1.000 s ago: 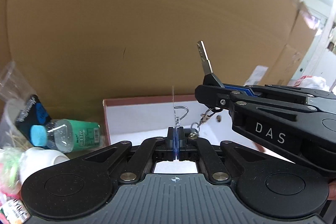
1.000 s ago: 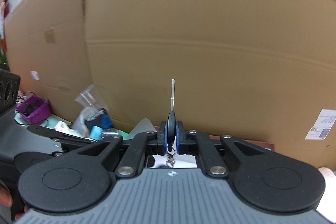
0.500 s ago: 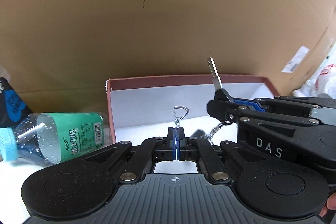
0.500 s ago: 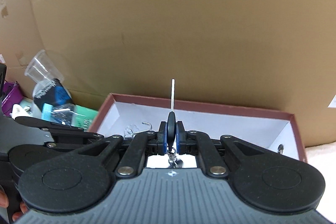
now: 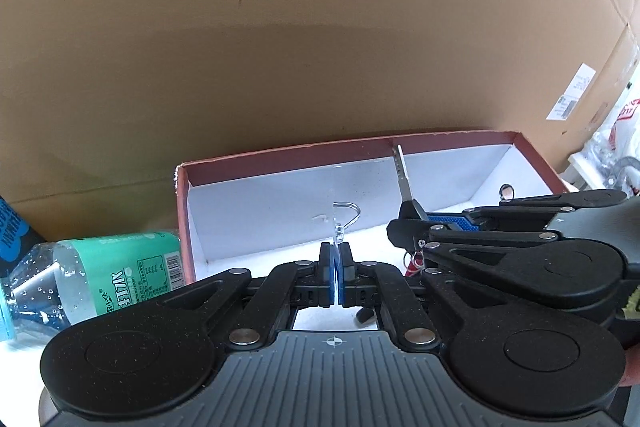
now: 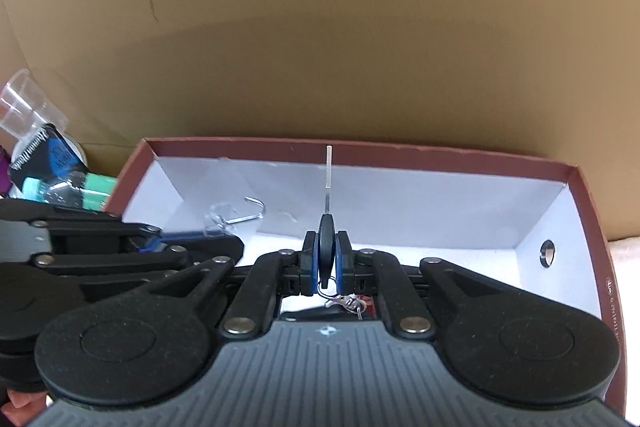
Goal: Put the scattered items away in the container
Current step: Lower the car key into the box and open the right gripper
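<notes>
A red-brown box (image 5: 320,148) (image 6: 400,150) with a white inside lies in front of both grippers. My left gripper (image 5: 336,261) (image 6: 224,239) hangs over its left part. Its jaws are opening, and a thin gap shows beside a clear plastic hook with a metal crook (image 5: 347,215) (image 6: 252,211) that still stands upright between them. Just to the right is my right gripper (image 6: 328,259) (image 5: 404,227), shut on the black head of a key (image 6: 328,183) (image 5: 402,175). The silver blade points up and the key ring dangles below.
A big cardboard wall (image 5: 280,47) rises right behind the box. Left of the box lie a water bottle with a green label (image 5: 120,267), a clear cup (image 6: 24,103) and a black-and-blue packet (image 6: 52,155). White bags (image 5: 616,131) sit at the right.
Both grippers have come down and forward, from in front of the cardboard to over the inside of the box. The left jaws have parted slightly around the hook; the key stays gripped.
</notes>
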`<state>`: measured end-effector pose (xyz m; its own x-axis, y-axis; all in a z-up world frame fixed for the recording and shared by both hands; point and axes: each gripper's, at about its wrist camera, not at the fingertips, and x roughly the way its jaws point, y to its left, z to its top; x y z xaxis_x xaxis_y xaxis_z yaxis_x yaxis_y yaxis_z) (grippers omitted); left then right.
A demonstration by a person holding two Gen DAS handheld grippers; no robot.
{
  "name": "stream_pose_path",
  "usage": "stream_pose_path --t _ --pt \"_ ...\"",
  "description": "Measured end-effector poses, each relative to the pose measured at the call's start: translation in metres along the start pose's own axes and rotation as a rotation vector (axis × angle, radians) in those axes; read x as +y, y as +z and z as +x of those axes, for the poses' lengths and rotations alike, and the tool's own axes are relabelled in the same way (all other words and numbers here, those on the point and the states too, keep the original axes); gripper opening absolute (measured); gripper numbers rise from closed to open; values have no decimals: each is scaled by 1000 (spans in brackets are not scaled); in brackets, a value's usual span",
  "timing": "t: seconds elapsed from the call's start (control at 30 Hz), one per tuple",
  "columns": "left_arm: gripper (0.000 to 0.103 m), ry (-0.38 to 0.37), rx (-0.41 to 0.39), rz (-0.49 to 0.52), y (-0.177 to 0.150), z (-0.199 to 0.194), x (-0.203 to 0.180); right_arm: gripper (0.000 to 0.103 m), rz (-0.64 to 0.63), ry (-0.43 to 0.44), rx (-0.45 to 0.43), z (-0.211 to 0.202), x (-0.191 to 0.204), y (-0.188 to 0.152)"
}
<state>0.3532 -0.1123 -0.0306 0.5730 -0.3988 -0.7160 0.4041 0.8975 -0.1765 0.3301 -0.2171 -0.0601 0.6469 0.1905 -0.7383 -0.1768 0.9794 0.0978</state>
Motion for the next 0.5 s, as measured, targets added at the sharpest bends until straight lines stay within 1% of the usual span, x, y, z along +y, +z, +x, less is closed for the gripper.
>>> stream_pose_path --t 0.1,0.13,0.17,0.2,0.23,0.27,0.33,0.37,0.4,0.43,0.47,0.5 --pt "21 -21 -11 -14 -1 -2 1 10 6 6 20 2 -2 -2" --pt "21 -17 -12 -11 -2 -2 1 11 9 4 18 1 -3 -3" --pt "21 -10 -14 -6 -3 -2 1 21 10 -6 11 0 -3 -3" --pt "21 -9 -15 0 -4 -3 1 27 5 -26 5 -2 -3 -4" --pt "22 -11 -19 2 -3 -3 3 41 -4 -56 1 -3 -2 -4" --pt "23 -14 -21 3 -4 -4 3 51 -7 -82 -3 -4 -2 -6" --pt "28 -26 -20 6 -7 -7 2 60 -3 -103 -11 -6 -5 -8" --pt "30 -29 -20 8 -6 -7 0 64 0 -106 -13 -8 -7 -10" --pt "33 -29 -22 9 -9 -6 2 66 5 -112 -15 -9 -8 -11" --pt "40 -33 -25 13 -11 -10 0 72 10 -125 -17 -10 -10 -13" --pt "44 -44 -28 17 -10 -12 -4 81 11 -141 -18 -11 -11 -14" --pt "50 -47 -31 21 -9 -17 -13 84 9 -163 -24 -12 -13 -17"
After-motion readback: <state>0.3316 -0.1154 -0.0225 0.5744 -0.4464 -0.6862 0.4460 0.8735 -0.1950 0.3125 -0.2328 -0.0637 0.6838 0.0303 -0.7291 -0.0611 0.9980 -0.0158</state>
